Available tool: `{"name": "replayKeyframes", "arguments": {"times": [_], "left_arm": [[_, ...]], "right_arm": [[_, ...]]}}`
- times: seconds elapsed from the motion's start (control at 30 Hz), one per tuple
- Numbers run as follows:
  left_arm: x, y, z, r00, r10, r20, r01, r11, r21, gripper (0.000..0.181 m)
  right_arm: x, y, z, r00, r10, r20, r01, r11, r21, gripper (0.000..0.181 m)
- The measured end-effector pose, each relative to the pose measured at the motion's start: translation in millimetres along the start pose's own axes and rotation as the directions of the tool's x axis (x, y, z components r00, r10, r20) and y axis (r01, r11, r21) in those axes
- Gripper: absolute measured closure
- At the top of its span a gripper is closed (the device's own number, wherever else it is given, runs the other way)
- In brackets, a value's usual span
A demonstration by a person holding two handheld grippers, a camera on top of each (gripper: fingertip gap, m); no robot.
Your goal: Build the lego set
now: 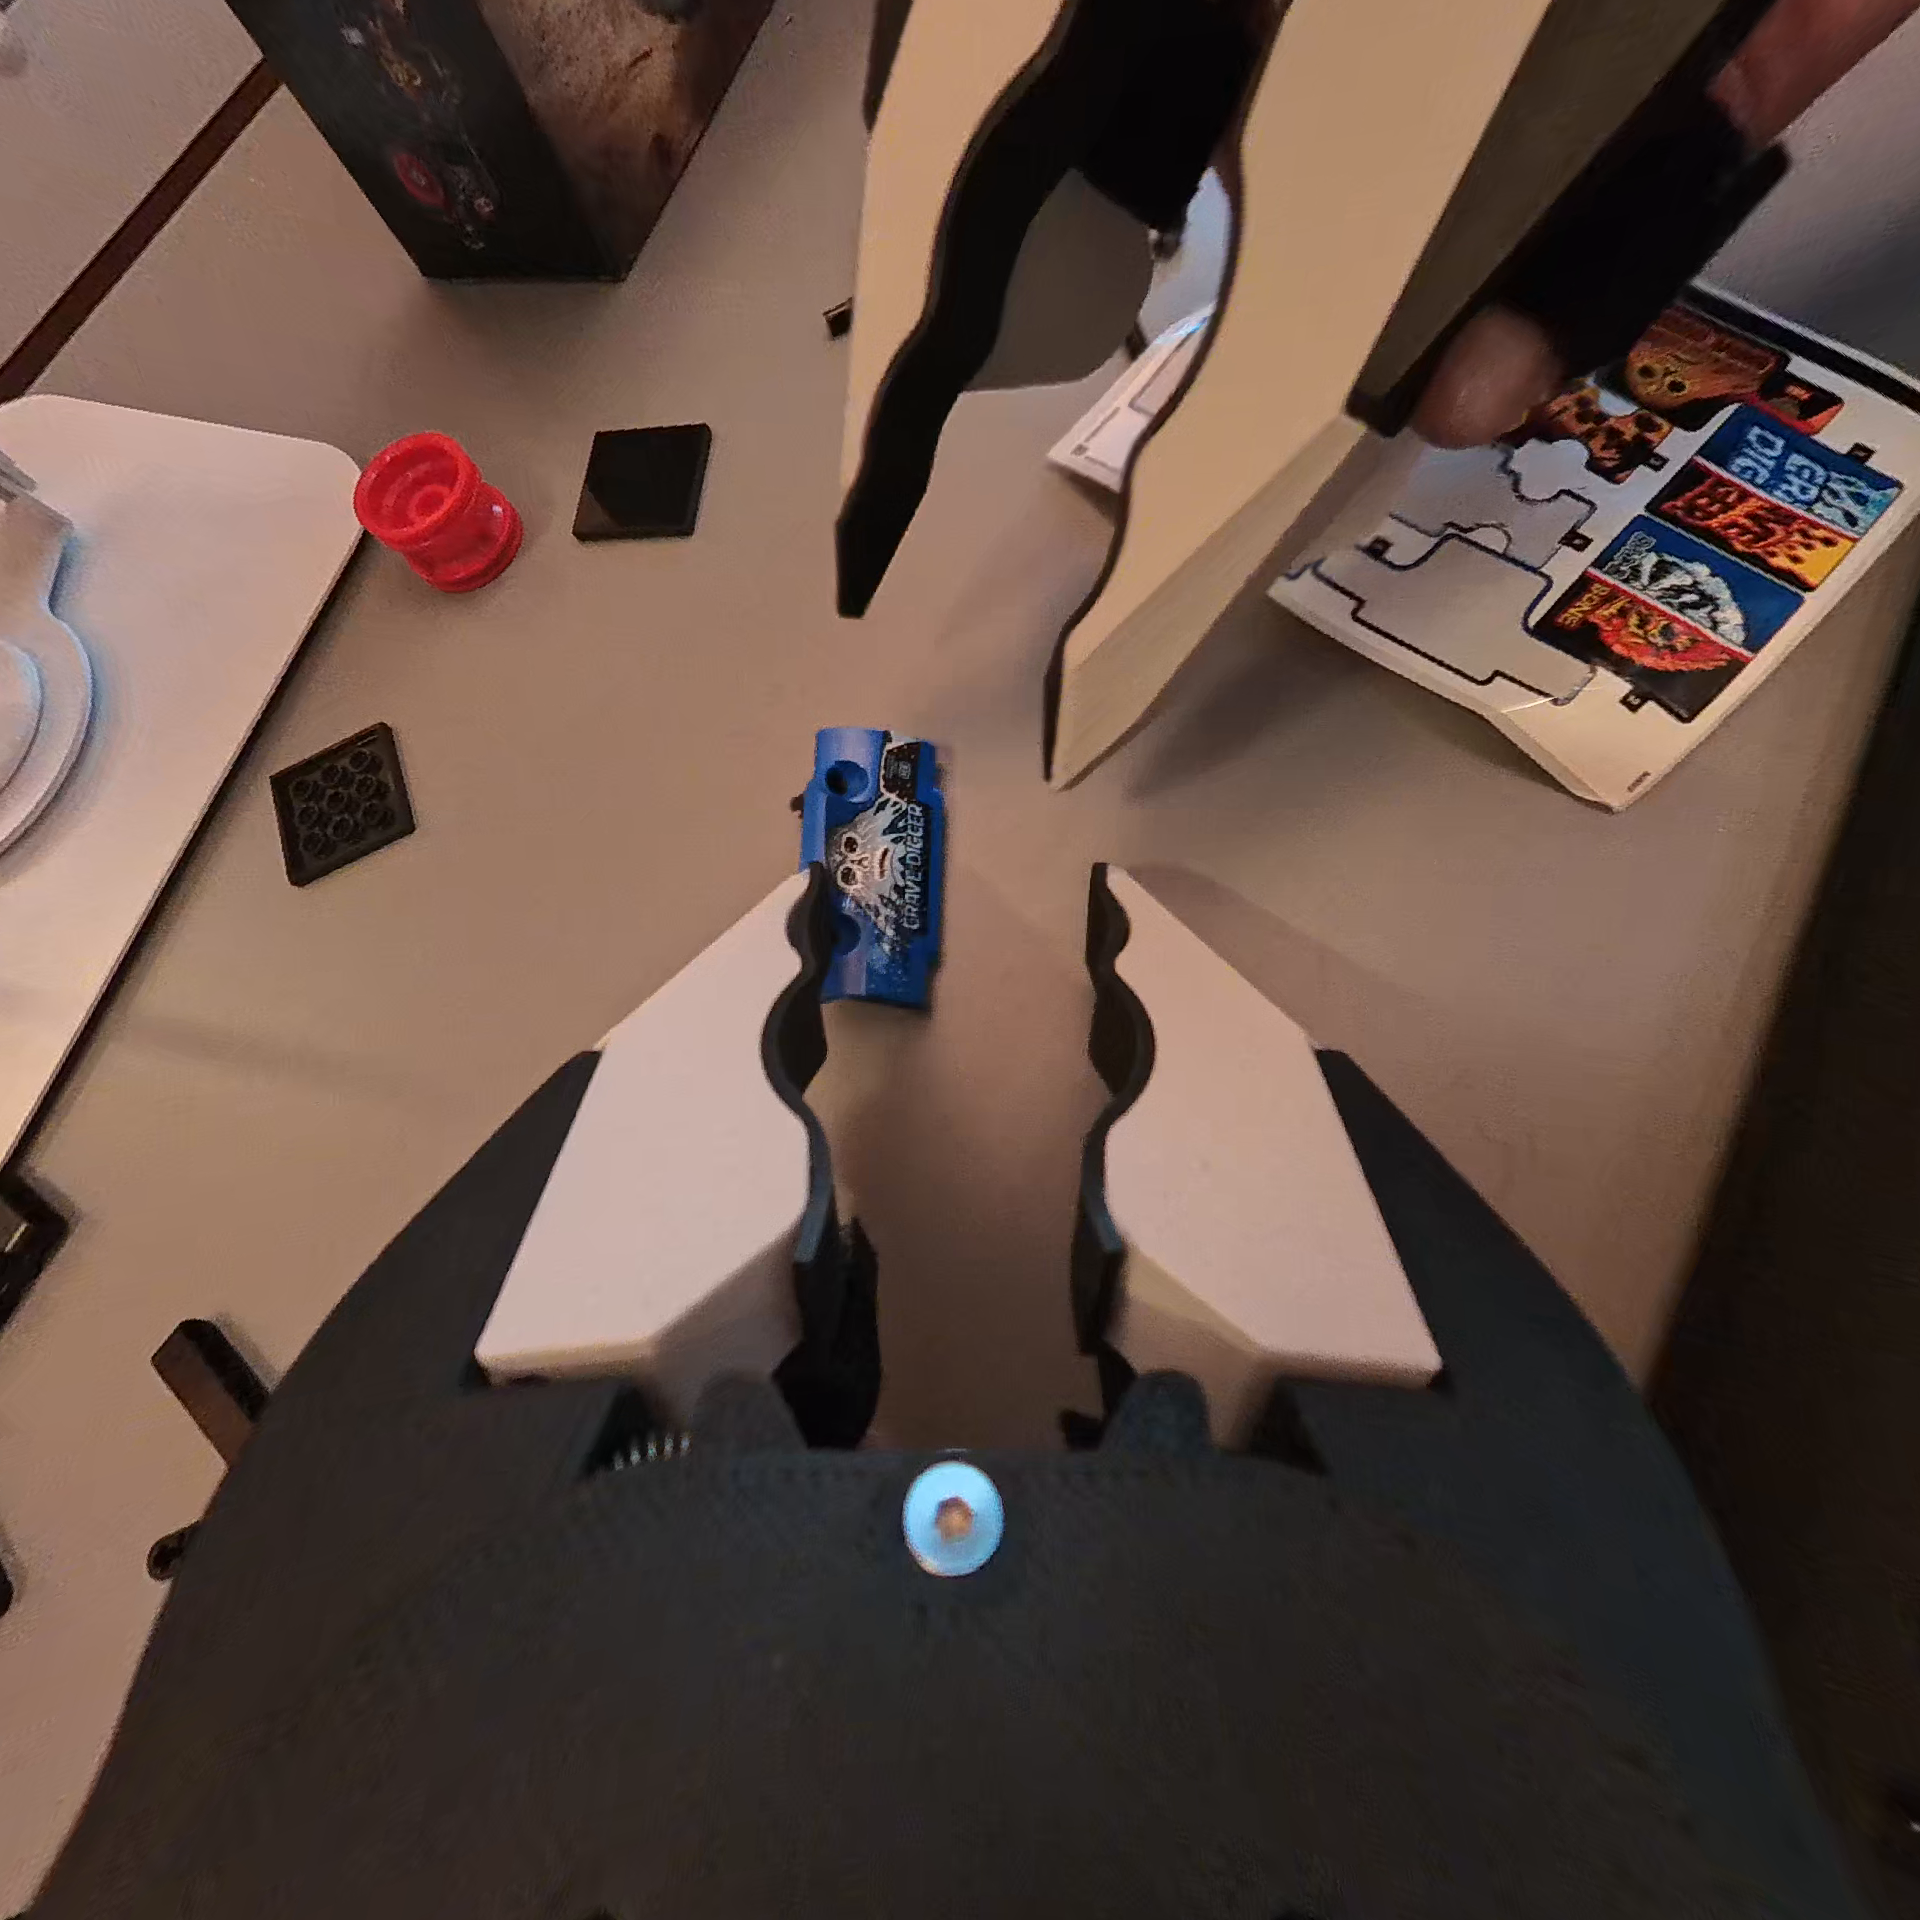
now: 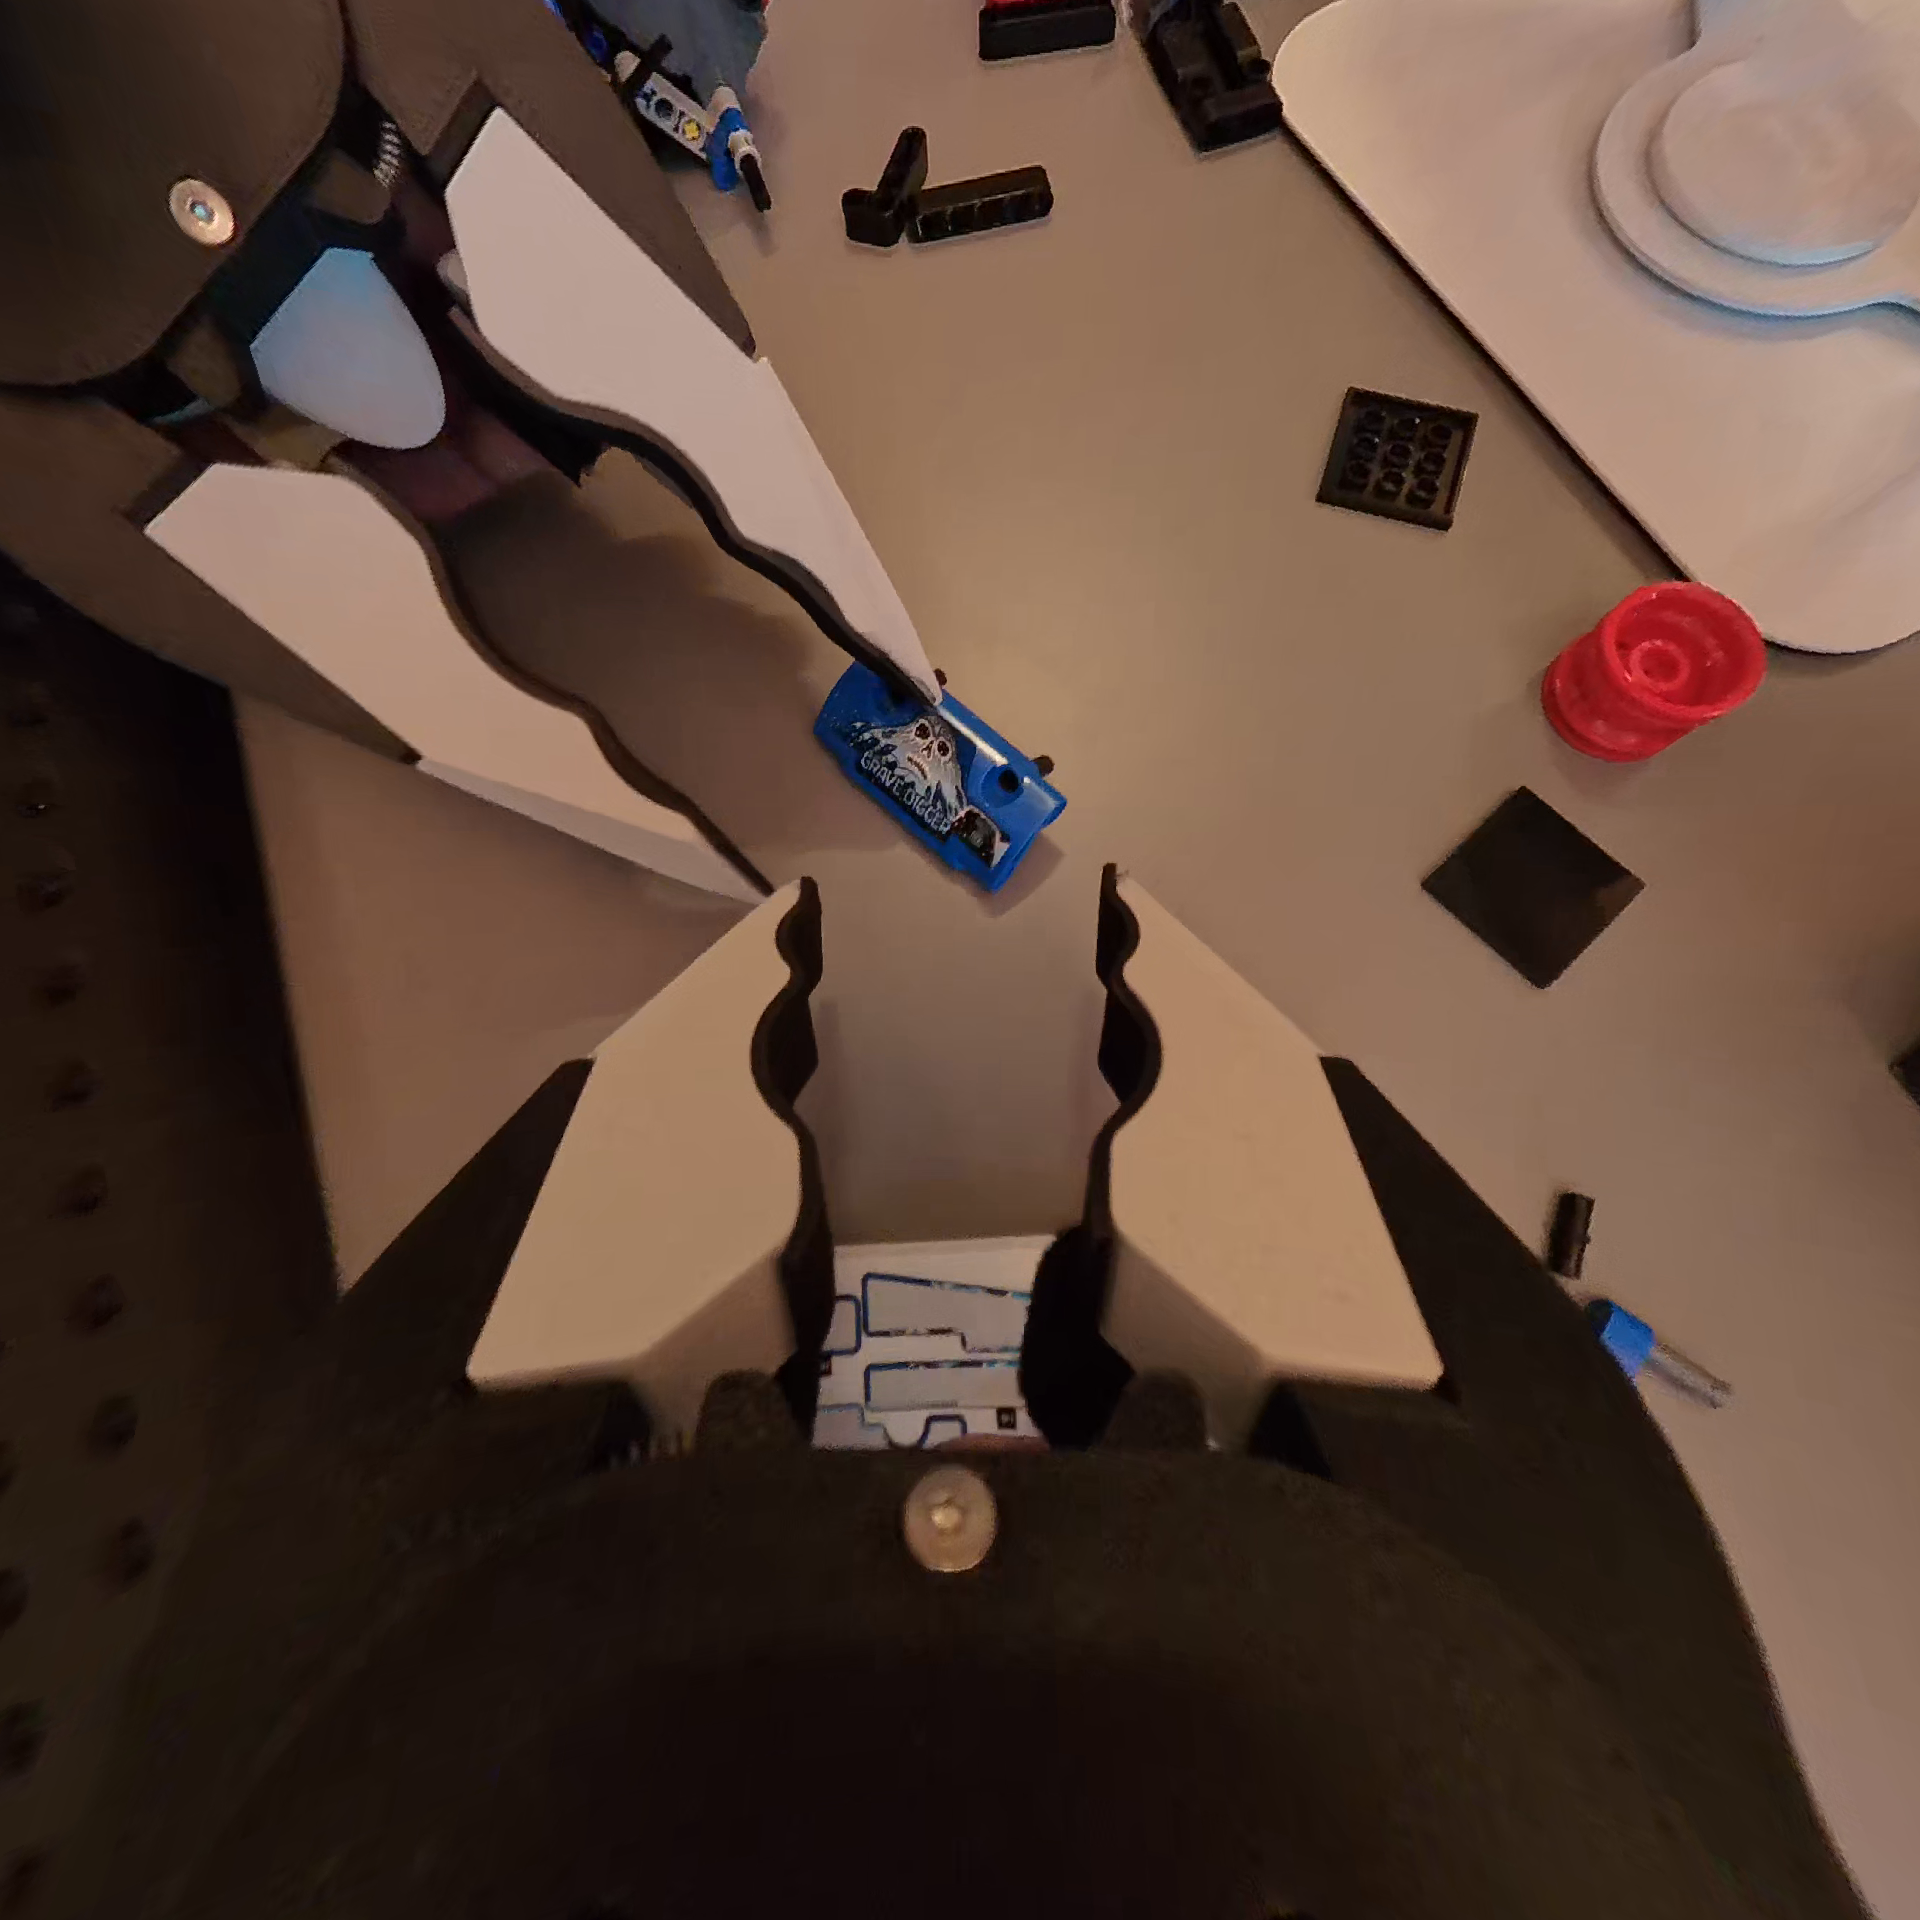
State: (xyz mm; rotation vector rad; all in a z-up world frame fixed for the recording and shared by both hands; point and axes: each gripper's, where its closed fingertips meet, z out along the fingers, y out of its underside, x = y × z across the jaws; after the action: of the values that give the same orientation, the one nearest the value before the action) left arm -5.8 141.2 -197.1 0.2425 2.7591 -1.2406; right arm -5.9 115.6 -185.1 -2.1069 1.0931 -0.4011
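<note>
Left tool [image 1: 951, 883] agape, fingertip [image 2: 914, 681] touching blue panel [image 1: 878, 868].

I counted one blue stickered panel [image 1: 878, 868], one red wheel hub [image 1: 436, 511], two black square pieces, one studded plate [image 1: 341, 803] and one smooth tile [image 1: 642, 481], one sticker sheet [image 1: 1621, 582], one dark box [image 1: 499, 125], and two open-jawed grippers.

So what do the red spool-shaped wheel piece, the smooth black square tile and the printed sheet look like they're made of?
Red spool-shaped wheel piece: likely hard moulded plastic, glossy, with crisp rims and light glints. Smooth black square tile: probably the same plastic, flat and shiny, reflecting light. Printed sheet: looks like thin glossy paper, perhaps stickers; its near edge curls up.
</note>
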Motion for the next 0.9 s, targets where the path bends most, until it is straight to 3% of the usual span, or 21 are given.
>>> {"name": "replayKeyframes", "arguments": {"times": [0.2,0.37,0.57,0.9], "left_arm": [[4,0,1,1.000,0.012,-0.014,-0.012,1.000,-0.003,0.135],[4,-1,1,1.000,0.010,-0.021,-0.010,1.000,0.005,0.135],[4,-2,1,1.000,0.012,-0.022,-0.012,1.000,0.009,0.133],[-3,-1,0,1.000,-0.015,-0.003,0.015,1.000,0.014,0.130]], "right_arm": [[10,-11,10,1.000,0.010,-0.004,-0.010,1.000,0.006,0.131],[11,1,23,1.000,0.014,0.020,-0.012,0.998,-0.065,0.141],[9,1,24,0.998,0.026,0.056,-0.023,0.998,-0.054,0.155],[8,6,25,0.997,0.018,0.080,-0.011,0.997,-0.082,0.157]]}}
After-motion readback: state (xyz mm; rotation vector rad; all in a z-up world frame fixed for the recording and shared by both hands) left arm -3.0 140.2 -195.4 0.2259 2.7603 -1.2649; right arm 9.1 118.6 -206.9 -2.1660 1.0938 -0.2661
